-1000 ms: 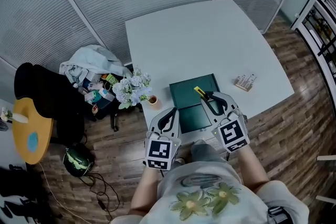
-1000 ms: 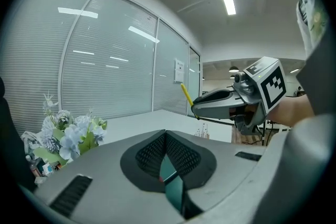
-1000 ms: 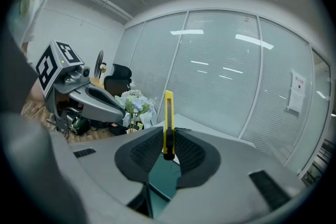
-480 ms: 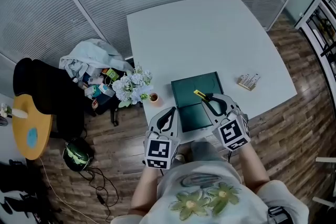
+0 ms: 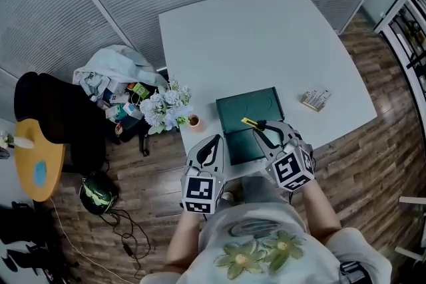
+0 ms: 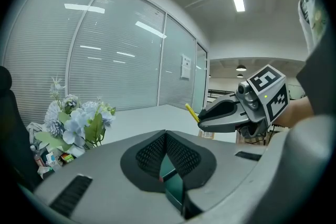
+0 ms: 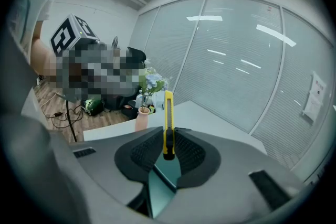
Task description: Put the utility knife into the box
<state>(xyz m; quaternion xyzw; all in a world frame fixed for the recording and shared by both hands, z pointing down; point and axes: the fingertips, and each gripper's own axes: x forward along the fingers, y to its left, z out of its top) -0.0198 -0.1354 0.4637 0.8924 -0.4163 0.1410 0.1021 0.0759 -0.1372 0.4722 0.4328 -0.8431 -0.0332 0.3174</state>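
Observation:
A yellow utility knife point(image 5: 251, 122) sticks out forward from my right gripper point(image 5: 263, 124), which is shut on its handle. In the right gripper view the knife point(image 7: 168, 123) stands upright between the dark pads. It hangs over the open dark green box point(image 5: 259, 106) near the table's front edge. My left gripper point(image 5: 214, 146) is at the box's left side, off the table's front edge, shut with nothing in it. From the left gripper view, the right gripper point(image 6: 202, 122) and the knife's tip point(image 6: 192, 113) show ahead to the right.
A bunch of pale flowers point(image 5: 166, 110) and a small pot point(image 5: 194, 122) stand at the white table's point(image 5: 266, 43) left front corner. A small packet point(image 5: 314, 100) lies to the right of the box. Bags and clothes point(image 5: 113, 90) are heaped on the floor at the left.
My right gripper has sunk with the knife and drawn a little nearer over the box. The left gripper has stayed where it was.

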